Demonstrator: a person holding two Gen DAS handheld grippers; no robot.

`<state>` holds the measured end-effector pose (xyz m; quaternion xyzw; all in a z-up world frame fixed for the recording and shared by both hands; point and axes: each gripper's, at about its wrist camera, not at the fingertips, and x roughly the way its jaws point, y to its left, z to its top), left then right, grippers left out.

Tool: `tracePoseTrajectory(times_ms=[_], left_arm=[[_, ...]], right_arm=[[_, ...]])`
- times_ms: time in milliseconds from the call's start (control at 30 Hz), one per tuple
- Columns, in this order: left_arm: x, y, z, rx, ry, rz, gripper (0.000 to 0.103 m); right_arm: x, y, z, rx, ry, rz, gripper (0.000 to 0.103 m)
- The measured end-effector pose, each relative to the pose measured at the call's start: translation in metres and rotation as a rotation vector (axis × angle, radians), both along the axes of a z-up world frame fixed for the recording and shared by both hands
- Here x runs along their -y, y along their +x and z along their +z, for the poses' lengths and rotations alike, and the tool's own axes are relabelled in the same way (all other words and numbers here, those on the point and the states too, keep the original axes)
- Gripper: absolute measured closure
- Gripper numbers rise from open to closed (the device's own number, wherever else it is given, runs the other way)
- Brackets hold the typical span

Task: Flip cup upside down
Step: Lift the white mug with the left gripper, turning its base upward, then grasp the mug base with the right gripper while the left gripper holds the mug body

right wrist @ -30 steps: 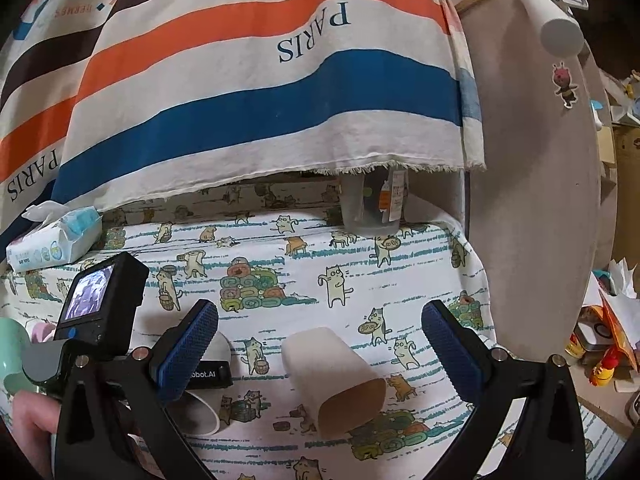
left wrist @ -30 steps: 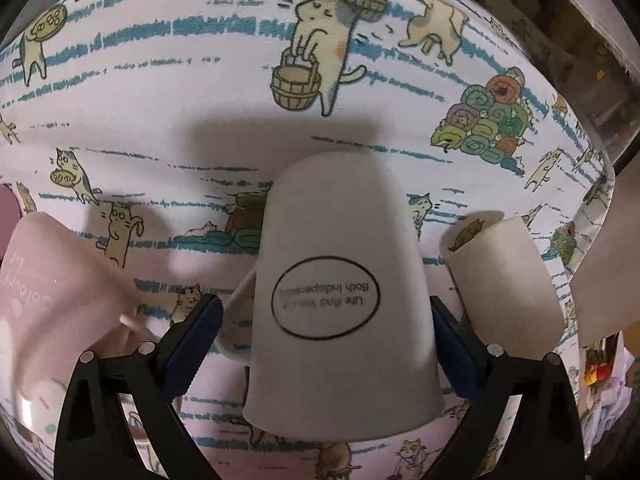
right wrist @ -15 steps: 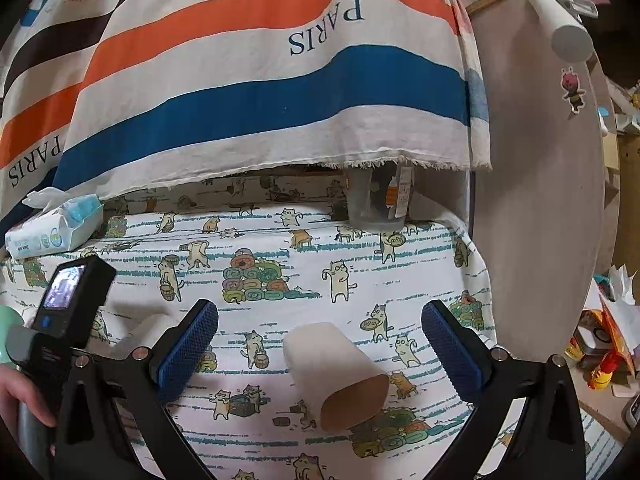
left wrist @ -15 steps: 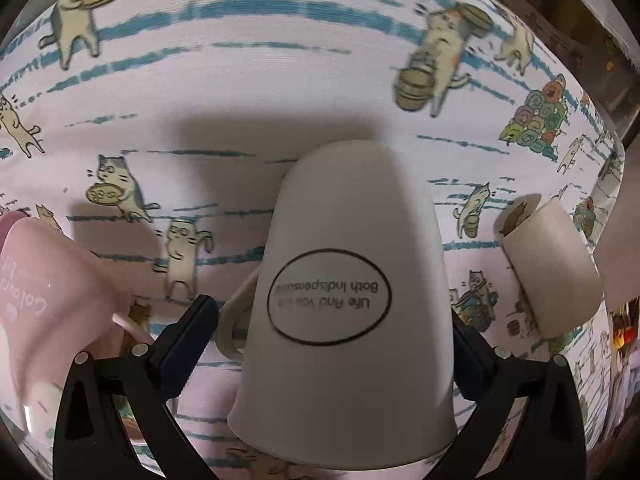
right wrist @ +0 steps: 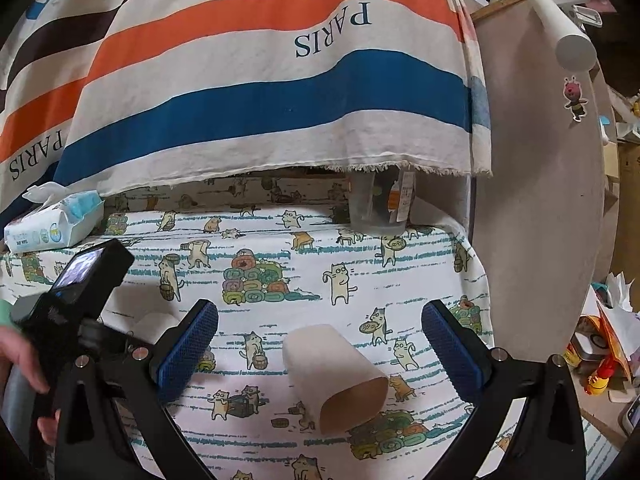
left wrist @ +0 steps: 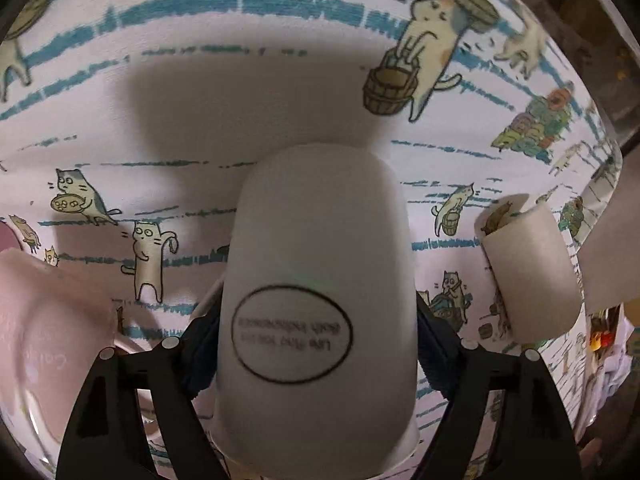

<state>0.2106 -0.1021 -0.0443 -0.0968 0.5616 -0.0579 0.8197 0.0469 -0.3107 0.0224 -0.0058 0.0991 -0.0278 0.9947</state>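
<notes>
Holding the white mug [left wrist: 316,312] in my left gripper [left wrist: 316,344], I see both blue pads pressed against its sides, closed base pointing away from the camera and rim toward it, so the oval label reads upside down. Its handle peeks out behind the left finger. Whether its rim touches the cat-print cloth [left wrist: 200,120] I cannot tell. Just left of the mug sits a pink cup [left wrist: 52,328], blurred at the frame edge. Right of the mug, apart from it, a beige paper cup [left wrist: 528,272] lies on its side on the cloth.

My right gripper [right wrist: 320,344] hangs wide, holding nothing, pads well apart, with the paper cup [right wrist: 336,376] lying between and beyond them. Left of that cup I see the other gripper's camera [right wrist: 86,272]. Farther back stand a wipes pack [right wrist: 52,224], a clear container [right wrist: 380,208] and a striped towel [right wrist: 260,80] hanging above the cloth.
</notes>
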Motion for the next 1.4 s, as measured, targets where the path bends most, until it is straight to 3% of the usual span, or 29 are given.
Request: tracePoseTrajectory(times_ms=[167, 300, 433, 533, 667, 800, 867, 933, 1133, 1400], left_arm=[[-0.002, -0.006, -0.001, -0.01, 0.011, 0.002, 0.025], [0.013, -0.018, -0.001, 0.06, 0.028, -0.024, 0.025], [0.006, -0.034, 0.001, 0.086, -0.043, -0.037, 0.025], [0.001, -0.048, 0.012, 0.152, -0.018, -0.067, 0.025], [-0.007, -0.066, 0.026, 0.191, -0.049, -0.091, 0.025], [-0.001, -0.084, 0.033, 0.269, -0.018, -0.147, 0.025], [0.014, -0.084, 0.029, 0.257, -0.05, -0.162, 0.025], [0.013, -0.088, 0.028, 0.253, -0.07, -0.189, 0.025], [0.032, -0.103, 0.026, 0.274, -0.015, -0.315, 0.025], [0.059, -0.123, 0.024, 0.319, 0.001, -0.456, 0.025]], right_arm=[[-0.001, 0.001, -0.001, -0.011, -0.002, 0.004, 0.0], [0.001, 0.002, -0.001, -0.03, 0.022, 0.03, 0.0], [0.008, 0.009, -0.002, -0.072, 0.07, 0.045, 0.0], [0.013, 0.012, -0.004, -0.086, 0.095, 0.042, 0.0], [0.013, 0.013, -0.005, -0.089, 0.098, 0.037, 0.0], [0.011, 0.013, -0.006, -0.092, 0.088, 0.041, 0.0], [0.009, 0.014, -0.007, -0.1, 0.088, 0.06, 0.0], [0.011, 0.019, -0.008, -0.137, 0.137, 0.126, 0.0], [0.025, 0.049, -0.028, -0.377, 0.445, 0.475, 0.0], [0.009, 0.066, -0.054, -0.55, 0.581, 0.667, 0.008]])
